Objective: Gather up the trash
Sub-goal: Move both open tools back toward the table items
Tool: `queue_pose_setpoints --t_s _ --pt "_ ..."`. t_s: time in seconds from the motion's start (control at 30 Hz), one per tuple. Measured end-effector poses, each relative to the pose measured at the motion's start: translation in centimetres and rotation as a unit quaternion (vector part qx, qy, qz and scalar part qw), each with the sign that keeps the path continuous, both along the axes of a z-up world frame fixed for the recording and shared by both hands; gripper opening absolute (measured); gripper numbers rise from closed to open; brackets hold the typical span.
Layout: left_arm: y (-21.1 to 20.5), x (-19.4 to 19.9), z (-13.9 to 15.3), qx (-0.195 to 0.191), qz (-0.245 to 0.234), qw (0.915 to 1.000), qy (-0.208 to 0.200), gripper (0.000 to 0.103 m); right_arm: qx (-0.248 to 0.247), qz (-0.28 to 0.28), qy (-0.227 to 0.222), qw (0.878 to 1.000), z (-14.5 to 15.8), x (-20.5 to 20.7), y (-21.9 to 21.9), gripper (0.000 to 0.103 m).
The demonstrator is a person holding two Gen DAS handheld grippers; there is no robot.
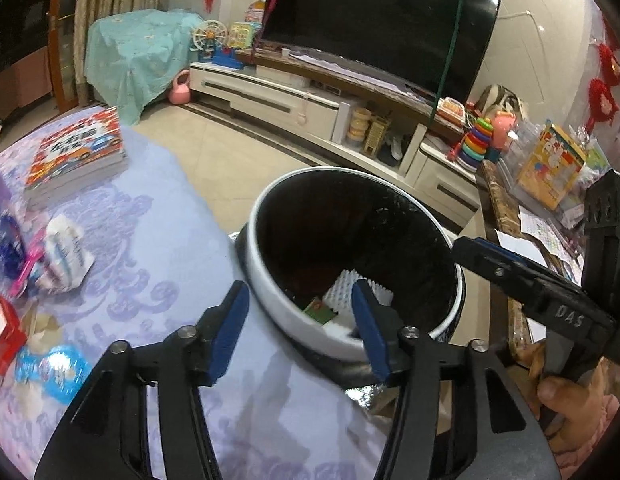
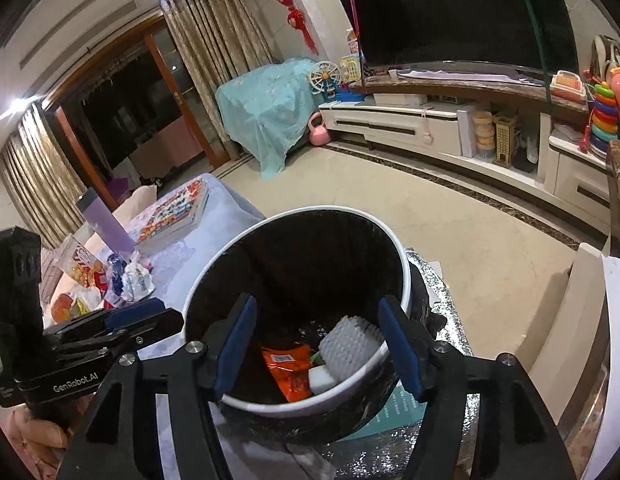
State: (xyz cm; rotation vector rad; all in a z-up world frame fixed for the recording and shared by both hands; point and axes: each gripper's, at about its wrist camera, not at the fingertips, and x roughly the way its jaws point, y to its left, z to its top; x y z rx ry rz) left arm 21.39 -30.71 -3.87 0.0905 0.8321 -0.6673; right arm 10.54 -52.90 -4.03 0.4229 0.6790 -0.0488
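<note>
A round trash bin with a white rim [image 1: 310,330] [image 2: 302,404] and black liner stands beside the lilac-clothed table [image 1: 158,240]. Inside it lie a white bumpy foam piece [image 1: 341,292] [image 2: 347,346], an orange wrapper [image 2: 290,368] and a green scrap [image 1: 317,308]. My left gripper [image 1: 300,292] is open over the bin's near rim, with nothing between its fingers. Over the bin's mouth my right gripper [image 2: 317,304] is open and empty too. On the table lie a crumpled white wrapper [image 1: 66,256], a blue packet [image 1: 54,368] and a red box [image 1: 2,332].
A stack of books [image 1: 76,156] and a lilac bottle [image 2: 106,224] stand on the table. A silver sheet [image 2: 441,280] lies under the bin. A cluttered side table [image 1: 505,216] is at the right, with a TV cabinet [image 2: 409,124] and TV behind across tiled floor.
</note>
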Motion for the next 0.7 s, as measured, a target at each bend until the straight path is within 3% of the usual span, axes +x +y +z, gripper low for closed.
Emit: queue_pose_setpoints --t_s 0.1,0.2,0.47,0.7 --pt "1.5 -1.0 -0.2 -0.005 0.010 0.9999 -0.002 0.056 0.001 0.000 -0.011 1.000 0.4 -0.9 0.6 0.082" --pt "4.2 -2.1 -0.5 -0.014 0.033 0.9994 -0.002 0.062 0.008 0.004 -0.022 1.000 0.6 -1.6 1.7 0.089" --pt "11.9 -3.6 -2.0 -0.031 0.101 0.9943 0.017 0.063 0.023 0.048 -0.023 0.998 0.1 -2.1 6.6 0.090" --pt "19.7 -4.5 -3.0 -0.053 0.181 0.9815 0.034 0.063 0.022 0.101 -0.026 0.994 0.1 -1.8 11.7 0.091"
